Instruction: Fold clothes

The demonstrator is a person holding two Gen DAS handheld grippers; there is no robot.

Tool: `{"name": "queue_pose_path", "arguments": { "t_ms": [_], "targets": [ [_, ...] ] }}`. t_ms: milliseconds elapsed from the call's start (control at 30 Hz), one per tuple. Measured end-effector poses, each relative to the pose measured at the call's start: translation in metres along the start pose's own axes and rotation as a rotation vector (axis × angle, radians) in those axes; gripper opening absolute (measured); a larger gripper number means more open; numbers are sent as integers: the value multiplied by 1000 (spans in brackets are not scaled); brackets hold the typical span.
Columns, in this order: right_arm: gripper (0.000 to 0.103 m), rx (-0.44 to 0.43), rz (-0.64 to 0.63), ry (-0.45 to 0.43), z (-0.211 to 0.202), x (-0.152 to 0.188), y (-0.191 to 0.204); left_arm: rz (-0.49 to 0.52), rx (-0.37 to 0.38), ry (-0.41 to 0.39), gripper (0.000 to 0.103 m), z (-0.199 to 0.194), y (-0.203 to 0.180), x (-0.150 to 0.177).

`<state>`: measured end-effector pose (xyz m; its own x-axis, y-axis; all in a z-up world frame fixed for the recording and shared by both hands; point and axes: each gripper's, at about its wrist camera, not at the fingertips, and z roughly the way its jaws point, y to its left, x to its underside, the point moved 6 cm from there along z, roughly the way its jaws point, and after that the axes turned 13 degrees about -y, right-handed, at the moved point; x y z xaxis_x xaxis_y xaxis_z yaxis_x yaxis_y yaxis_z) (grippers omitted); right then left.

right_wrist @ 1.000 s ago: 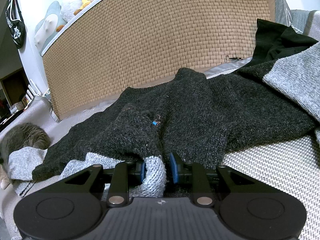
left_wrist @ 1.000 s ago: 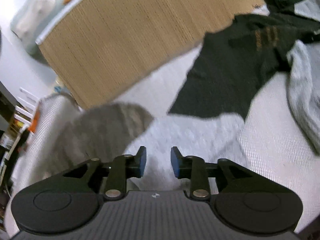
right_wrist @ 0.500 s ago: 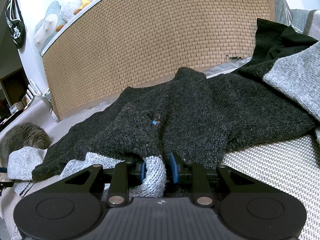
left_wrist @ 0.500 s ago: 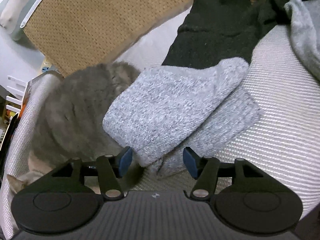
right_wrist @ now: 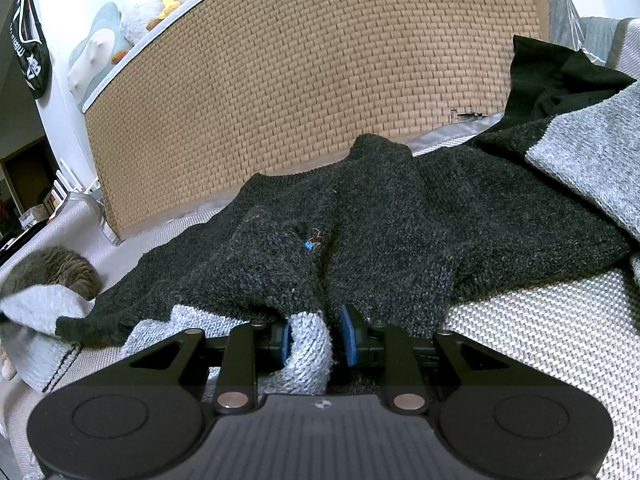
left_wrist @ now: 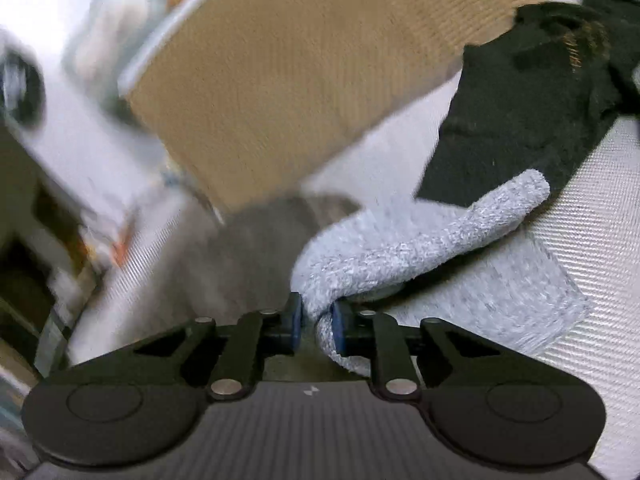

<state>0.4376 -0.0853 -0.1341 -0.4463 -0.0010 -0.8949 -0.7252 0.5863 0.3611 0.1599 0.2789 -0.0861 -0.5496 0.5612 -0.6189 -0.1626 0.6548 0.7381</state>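
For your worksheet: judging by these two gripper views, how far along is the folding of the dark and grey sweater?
Done: little; the sweater lies rumpled on the bed, no neat fold visible. In hand: the left gripper is shut on a grey sleeve cuff, and the right gripper pinches the grey hem. Left: the folds themselves. Other clothes wait behind.
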Motion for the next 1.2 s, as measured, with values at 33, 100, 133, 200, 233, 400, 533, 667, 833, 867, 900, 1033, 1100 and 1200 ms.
{"name": "queue_pose_path", "arguments": {
  "t_ms": [33,100,133,200,233,400,533,667,833,867,900,1033,1100,1200],
  "targets": [
    [27,0,0,0,0,0,0,57,-19,-32,18,-4,0,-8],
    [27,0,0,0,0,0,0,132,-51,-88,18,-11,3,-23],
    [27,-1,0,1,0,0,0,145,-66,-111,18,-15,5,-30],
    [27,-1,0,1,0,0,0,139,-76,-147,18,-17,9,-43],
    [27,-1,0,1,0,0,0,134,-77,-161,18,-19,9,-48],
    [27,-1,0,1,0,0,0,142,-37,-197,19,-18,-9,-59],
    [27,0,0,1,0,0,0,158,83,-164,20,-10,-46,-49],
    [27,-1,0,1,0,0,0,152,177,-107,23,-6,-81,-39],
    [27,-2,2,1,0,0,0,25,289,-6,33,1,-109,-36],
    [27,-3,3,1,0,0,0,0,305,3,34,1,-113,-37],
    [27,-3,3,1,0,0,0,-20,321,12,35,1,-117,-38],
    [27,-26,-30,4,-2,1,8,-71,381,-12,37,-13,-132,-52],
    [27,-40,-49,6,-3,2,13,-88,415,-36,44,-23,-138,-56],
    [29,-61,-79,8,-5,3,21,-119,475,-87,52,-37,-147,-65]
  ]
}}
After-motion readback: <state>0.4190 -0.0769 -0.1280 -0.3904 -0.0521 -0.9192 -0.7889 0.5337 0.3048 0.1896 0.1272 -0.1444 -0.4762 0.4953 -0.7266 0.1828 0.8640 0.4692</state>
